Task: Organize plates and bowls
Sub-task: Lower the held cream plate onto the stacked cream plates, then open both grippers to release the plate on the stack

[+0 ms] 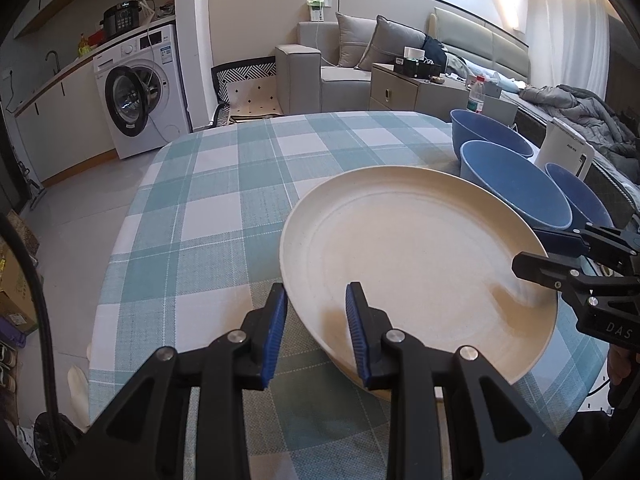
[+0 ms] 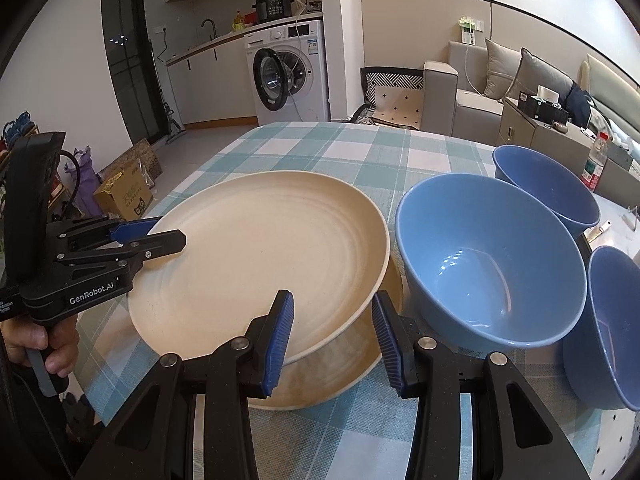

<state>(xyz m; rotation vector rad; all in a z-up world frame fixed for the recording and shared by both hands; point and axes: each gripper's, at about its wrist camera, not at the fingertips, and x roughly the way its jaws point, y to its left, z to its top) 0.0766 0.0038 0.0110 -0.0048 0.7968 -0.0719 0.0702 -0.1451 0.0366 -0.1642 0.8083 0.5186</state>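
Note:
A cream plate [image 1: 416,256] hangs tilted over the checked tablecloth, gripped from both sides. My left gripper [image 1: 316,312] is shut on its near-left rim, one pad on top and one underneath. The right wrist view shows the left gripper [image 2: 160,234] clamped on the plate [image 2: 256,256] at the left. My right gripper [image 2: 332,320] is shut on the rim nearest it, and the left wrist view shows the right gripper [image 1: 540,252] at the right edge. A second cream plate [image 2: 352,372] lies flat on the table right below. Three blue bowls [image 2: 488,264] [image 2: 548,196] [image 2: 612,320] stand upright to the right.
A white kettle [image 1: 564,152] stands behind the bowls at the table's [image 1: 224,208] right edge. A water bottle [image 1: 476,96] sits on a cabinet beyond. A washing machine [image 1: 140,92] and a sofa [image 1: 320,64] are across the room. A cardboard box [image 2: 124,196] lies on the floor at left.

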